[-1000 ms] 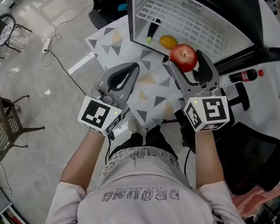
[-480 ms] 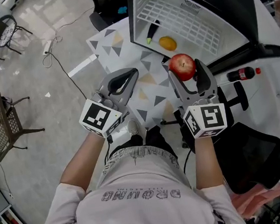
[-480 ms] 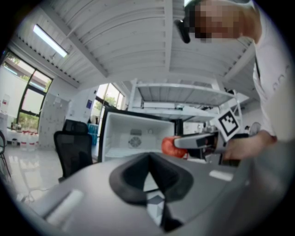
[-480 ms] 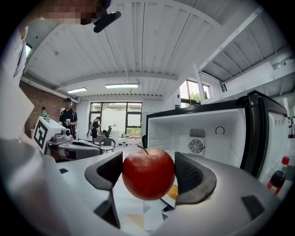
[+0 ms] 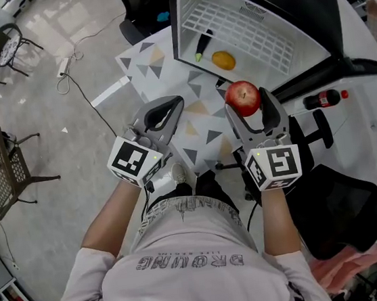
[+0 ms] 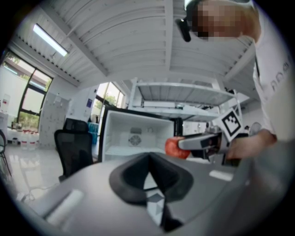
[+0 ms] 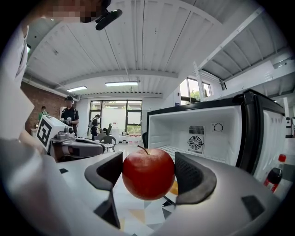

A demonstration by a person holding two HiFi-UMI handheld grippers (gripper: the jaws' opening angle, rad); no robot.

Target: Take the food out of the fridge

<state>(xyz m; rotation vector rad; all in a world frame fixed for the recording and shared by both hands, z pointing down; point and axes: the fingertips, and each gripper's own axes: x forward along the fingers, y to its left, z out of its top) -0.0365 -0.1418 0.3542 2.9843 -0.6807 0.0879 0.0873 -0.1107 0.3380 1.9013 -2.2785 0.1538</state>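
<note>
Head view: a red apple [image 5: 243, 97] is seen clamped between the jaws of the right gripper [image 5: 245, 102], held over the right edge of the patterned tabletop [image 5: 156, 56], just outside the open fridge [image 5: 309, 24]. A yellow fruit [image 5: 223, 60] is left on the fridge's wire shelf, near its front edge. The left gripper [image 5: 163, 112] is held over the tabletop's near edge.

Left gripper view: the jaws are pressed together on nothing.

Right gripper view: the apple [image 7: 148, 173] is gripped from both sides, stem upward.
</note>
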